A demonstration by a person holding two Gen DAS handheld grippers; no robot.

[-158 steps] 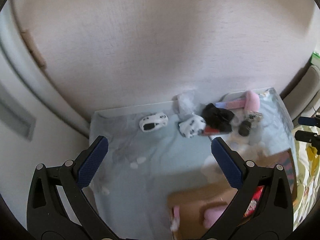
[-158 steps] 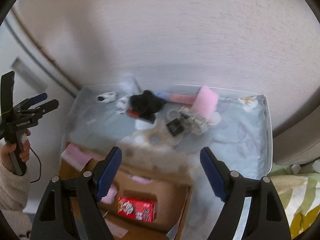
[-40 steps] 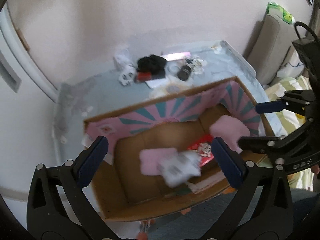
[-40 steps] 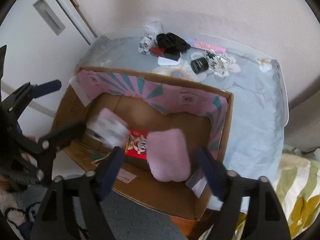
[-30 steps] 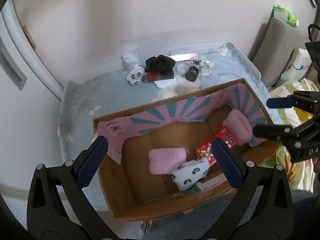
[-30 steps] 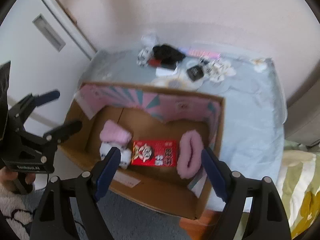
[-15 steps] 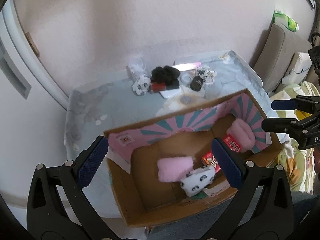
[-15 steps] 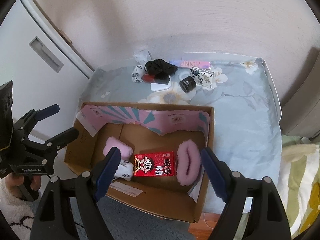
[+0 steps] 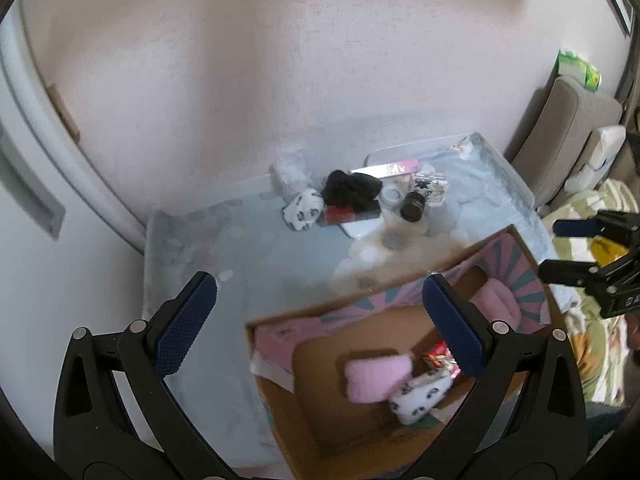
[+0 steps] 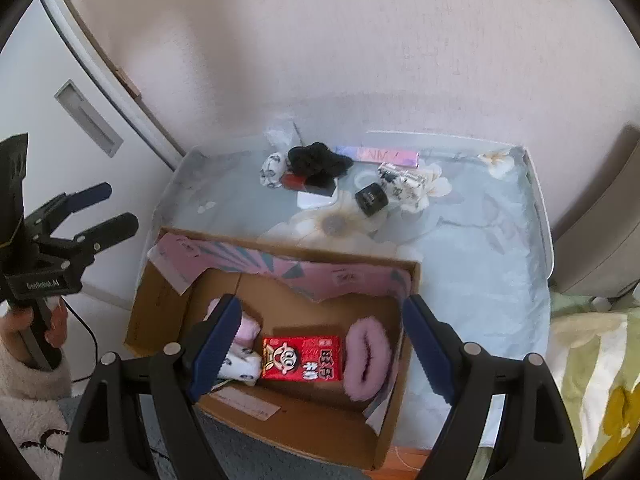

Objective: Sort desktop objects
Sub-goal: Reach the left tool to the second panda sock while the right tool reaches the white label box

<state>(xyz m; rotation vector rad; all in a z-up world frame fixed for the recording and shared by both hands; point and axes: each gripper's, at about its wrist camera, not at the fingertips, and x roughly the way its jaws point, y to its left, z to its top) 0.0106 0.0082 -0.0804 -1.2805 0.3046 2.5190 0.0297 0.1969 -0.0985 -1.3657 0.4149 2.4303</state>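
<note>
A cardboard box (image 10: 404, 400) with a pink inner flap stands at the table's front edge. In it lie a red snack pack (image 10: 303, 358), a pink fuzzy roll (image 10: 368, 358), a pink sock (image 9: 378, 376) and a white panda-print sock (image 9: 420, 396). At the back of the table (image 10: 500, 264) lie a second panda sock (image 9: 303, 209), black cloth (image 9: 350, 190), a black jar (image 9: 413, 206) and a pink strip (image 10: 378, 156). My left gripper (image 9: 320, 326) is open and empty above the table's left part. My right gripper (image 10: 322, 348) is open and empty above the box.
The table has a raised white rim (image 10: 542, 216) and stands against a pink wall. A white door (image 10: 60, 92) is at the left. A grey chair (image 9: 568, 128) and flowered bedding (image 10: 592, 380) are at the right. A clear bag (image 9: 290, 170) lies near the wall.
Both grippers, open throughout, have drawn up and back from the box. The left gripper's view has swung left toward the table. The white panda sock that fell into the box now rests there.
</note>
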